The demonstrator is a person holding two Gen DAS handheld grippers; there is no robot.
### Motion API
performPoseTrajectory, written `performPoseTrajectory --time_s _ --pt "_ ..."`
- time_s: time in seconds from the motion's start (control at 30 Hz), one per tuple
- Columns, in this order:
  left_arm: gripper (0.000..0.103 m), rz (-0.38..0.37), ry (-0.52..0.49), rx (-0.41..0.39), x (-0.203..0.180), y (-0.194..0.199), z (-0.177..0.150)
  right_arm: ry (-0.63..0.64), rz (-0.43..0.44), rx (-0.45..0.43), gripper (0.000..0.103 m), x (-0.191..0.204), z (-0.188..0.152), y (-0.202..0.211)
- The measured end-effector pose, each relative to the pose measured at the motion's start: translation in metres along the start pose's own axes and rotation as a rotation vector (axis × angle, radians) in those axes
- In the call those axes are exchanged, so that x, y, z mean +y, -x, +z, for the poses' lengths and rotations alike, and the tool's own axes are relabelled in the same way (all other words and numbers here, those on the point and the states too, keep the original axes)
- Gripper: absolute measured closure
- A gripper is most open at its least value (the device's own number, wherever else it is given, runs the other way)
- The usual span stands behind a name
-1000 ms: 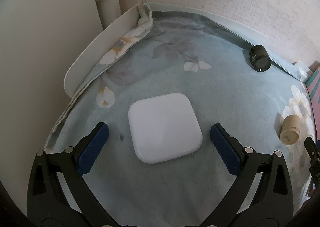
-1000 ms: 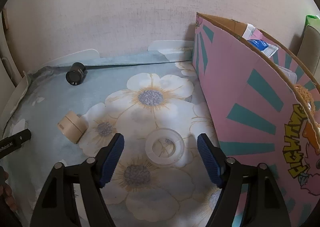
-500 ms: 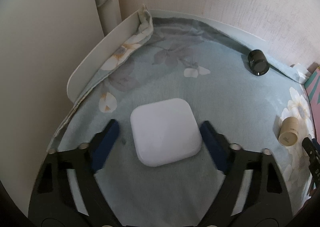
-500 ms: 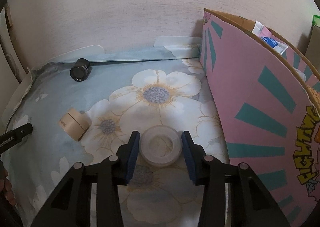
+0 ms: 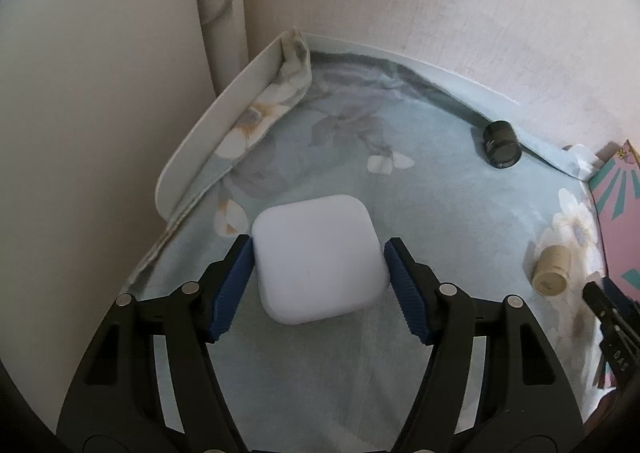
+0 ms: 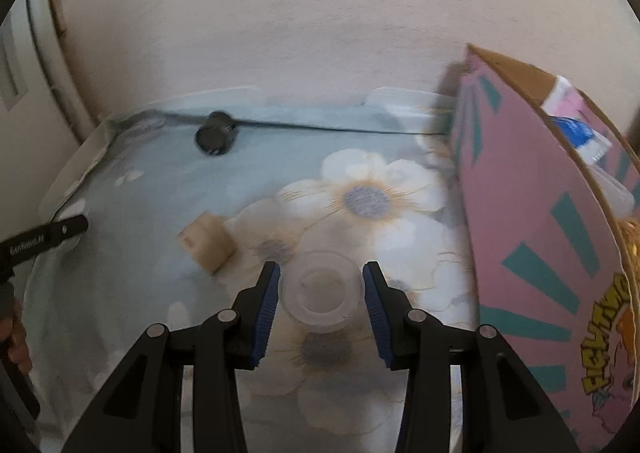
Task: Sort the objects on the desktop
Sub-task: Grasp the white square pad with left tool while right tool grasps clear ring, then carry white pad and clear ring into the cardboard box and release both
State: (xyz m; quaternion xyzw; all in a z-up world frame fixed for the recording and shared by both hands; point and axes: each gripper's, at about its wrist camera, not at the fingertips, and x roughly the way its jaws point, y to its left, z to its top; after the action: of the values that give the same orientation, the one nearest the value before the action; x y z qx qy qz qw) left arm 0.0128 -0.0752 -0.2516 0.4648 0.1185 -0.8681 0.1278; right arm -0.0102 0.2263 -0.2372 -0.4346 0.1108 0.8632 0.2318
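While my left gripper (image 5: 319,282) has just been closing, its 2 blue pads now press the sides of the white square box (image 5: 319,259), lifted off the floral cloth (image 5: 440,213). My right gripper (image 6: 320,303) clamps the clear round lid (image 6: 320,293). The pink carton (image 6: 532,253) walls my right; the tan cylinder (image 6: 208,245) and black jar (image 6: 214,137) (near the back edge) leave open cloth between.
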Motion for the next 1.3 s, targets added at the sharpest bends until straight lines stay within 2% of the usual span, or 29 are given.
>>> performPoseTrajectory --time_s 0.17,0.33,0.57,0.77,1.03,1.13,1.2,1.3 --pt "0.039 -0.038 -0.023 0.0 -0.006 0.013 0.019 0.017 0.034 0.013 0.064 0.0 0.007 0.016" --pt "0.039 -0.118 -0.073 -0.005 -0.032 0.03 0.042 0.012 0.029 -0.053 0.064 -0.006 0.019 0.053" --pt "0.039 -0.279 -0.16 -0.031 -0.085 0.061 0.076 -0.041 0.029 -0.091 0.064 -0.036 0.037 0.098" --pt "0.039 -0.412 -0.256 -0.045 -0.149 0.079 0.095 -0.067 -0.012 -0.062 0.064 -0.069 0.043 0.12" --pt "0.039 -0.546 -0.433 -0.012 -0.248 0.09 0.093 -0.15 -0.055 0.013 0.064 -0.132 0.042 0.137" --pt "0.039 -0.609 -0.486 0.031 -0.29 0.087 0.088 -0.207 -0.071 0.046 0.064 -0.157 0.033 0.137" --pt "0.039 -0.655 -0.518 0.087 -0.319 0.083 0.085 -0.235 -0.08 0.068 0.064 -0.169 0.027 0.136" --pt "0.039 -0.68 -0.586 0.108 -0.358 0.081 0.078 -0.251 -0.096 0.091 0.064 -0.181 0.018 0.133"
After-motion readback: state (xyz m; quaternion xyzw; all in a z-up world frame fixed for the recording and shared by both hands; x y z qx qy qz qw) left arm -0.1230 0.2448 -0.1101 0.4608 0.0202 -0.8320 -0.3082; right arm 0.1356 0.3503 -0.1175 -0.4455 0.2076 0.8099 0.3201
